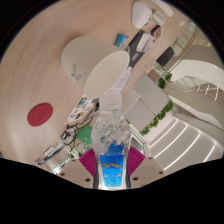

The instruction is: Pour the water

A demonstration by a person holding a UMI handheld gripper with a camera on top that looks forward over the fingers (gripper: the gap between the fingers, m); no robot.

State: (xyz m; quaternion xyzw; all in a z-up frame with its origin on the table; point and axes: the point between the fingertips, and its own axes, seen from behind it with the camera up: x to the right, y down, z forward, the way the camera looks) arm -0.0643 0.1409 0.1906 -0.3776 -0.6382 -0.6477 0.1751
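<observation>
Pale wooden floor [40,75] and white round tables [85,55] spread out far beyond the gripper [113,170], with a red disc [39,114] lying off to its left. Between the two pink pads [90,160] stood a clear water bottle [112,135] with a blue label [113,163]. Both fingers pressed against its sides, its top pointing ahead toward the tables.
</observation>
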